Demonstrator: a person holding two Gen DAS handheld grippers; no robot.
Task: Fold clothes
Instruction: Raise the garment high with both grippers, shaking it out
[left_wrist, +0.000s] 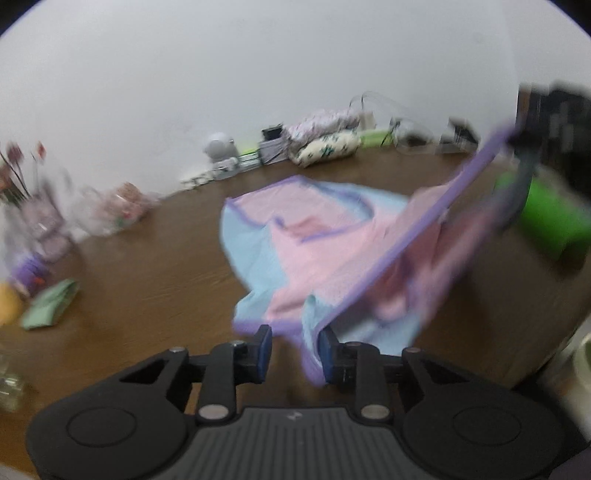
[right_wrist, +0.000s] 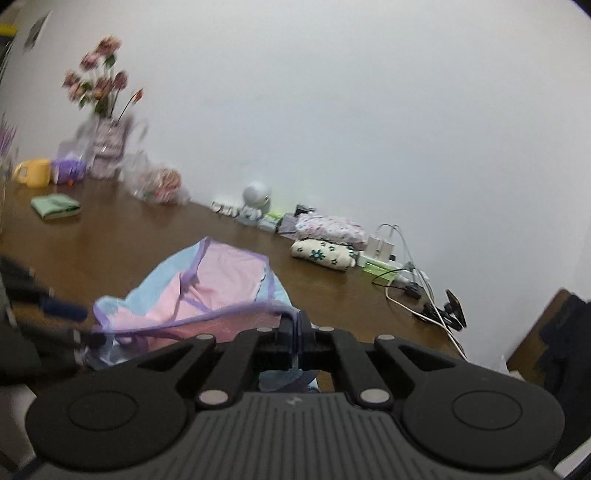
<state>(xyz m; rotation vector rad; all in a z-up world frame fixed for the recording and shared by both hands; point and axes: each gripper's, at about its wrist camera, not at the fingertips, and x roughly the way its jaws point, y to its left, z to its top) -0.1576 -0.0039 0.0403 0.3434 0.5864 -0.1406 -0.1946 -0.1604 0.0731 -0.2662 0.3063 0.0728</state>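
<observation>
Currently the garment (left_wrist: 332, 251), a pink and light-blue piece with purple trim, lies partly spread on the brown desk (left_wrist: 147, 288) and is partly lifted off it. Left tongs (left_wrist: 293, 349): the jaws stand apart, with a gap between the blue pads; the garment's purple hem hangs in that gap against the right-hand pad, and it cannot be told whether the cloth is actually gripped. Right tongs (right_wrist: 297, 332): the jaws are closed nearly together on a purple-trimmed edge of the garment, which runs taut from them toward the left tongs. In the left wrist view the same edge rises as a straight purple band from the garment up to the right tongs at the upper right. Beyond the garment, against the white wall (right_wrist: 332, 110), lie folded patterned clothes (right_wrist: 325, 243), a small grey round device (right_wrist: 255, 201), chargers and cables (right_wrist: 399, 266). Farther along the wall from the garment stand a vase of pink flowers (right_wrist: 103, 122), a yellow mug (right_wrist: 35, 171) and a folded green cloth (right_wrist: 55, 206). The left wrist view is motion-blurred.
</observation>
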